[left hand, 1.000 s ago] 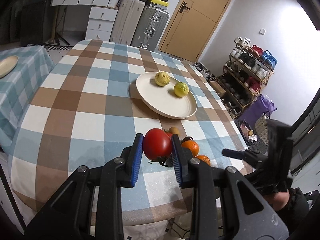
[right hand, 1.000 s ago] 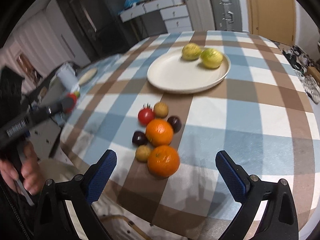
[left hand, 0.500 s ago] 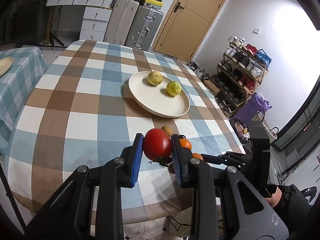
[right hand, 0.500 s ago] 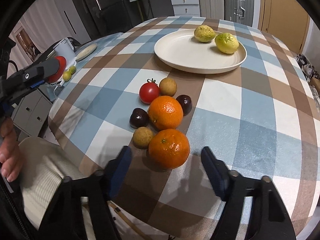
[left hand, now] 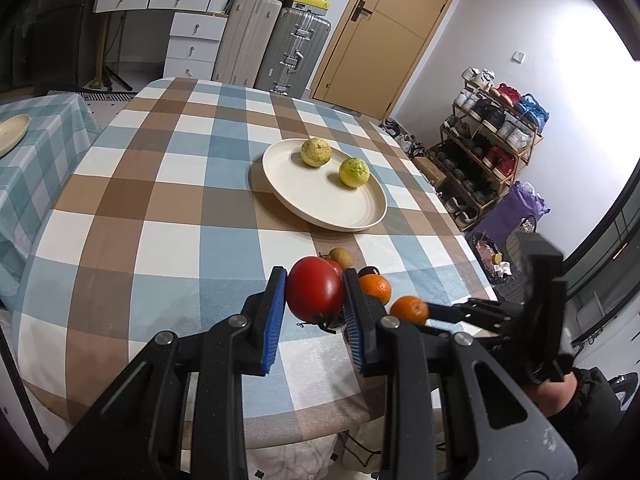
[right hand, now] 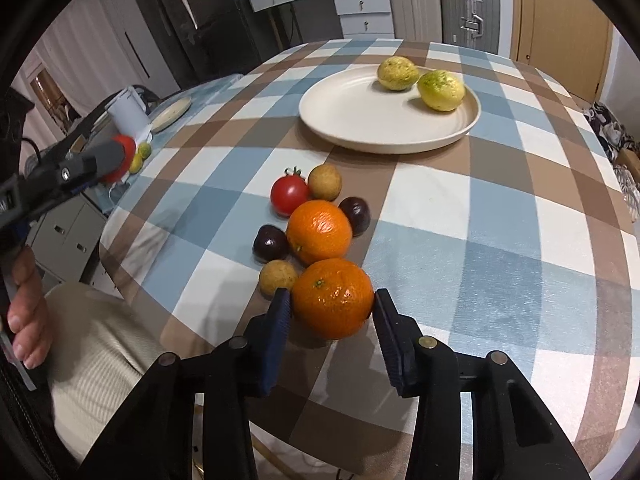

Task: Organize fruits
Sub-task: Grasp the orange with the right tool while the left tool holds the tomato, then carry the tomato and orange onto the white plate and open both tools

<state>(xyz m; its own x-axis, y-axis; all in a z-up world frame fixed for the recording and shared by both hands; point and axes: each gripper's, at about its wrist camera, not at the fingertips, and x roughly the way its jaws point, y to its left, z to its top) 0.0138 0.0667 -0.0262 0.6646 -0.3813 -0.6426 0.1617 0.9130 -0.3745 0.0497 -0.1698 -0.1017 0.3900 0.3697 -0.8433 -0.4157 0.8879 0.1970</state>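
Here the left gripper (left hand: 314, 294) pinches a large red tomato (left hand: 315, 294) between its blue pads, lifted clear of the checked tablecloth (left hand: 160, 200), presumably for carriage to the cream plate (left hand: 320, 200), where two yellow-green fruits (left hand: 316, 151) already lie at the far side. The right gripper (right hand: 332, 312) has its jaws closed about the nearest orange (right hand: 333, 298), both pads touching the peel; the fruit appears to rest on the cloth, so the grip is judged just taken. The remaining fruit sits in a tight cluster: a second orange (right hand: 319, 231) just behind, a small tomato (right hand: 289, 195), two tan round fruits (right hand: 325, 181) and two dark ones (right hand: 270, 243). The near half of the plate is bare, leaving room for both held fruits.
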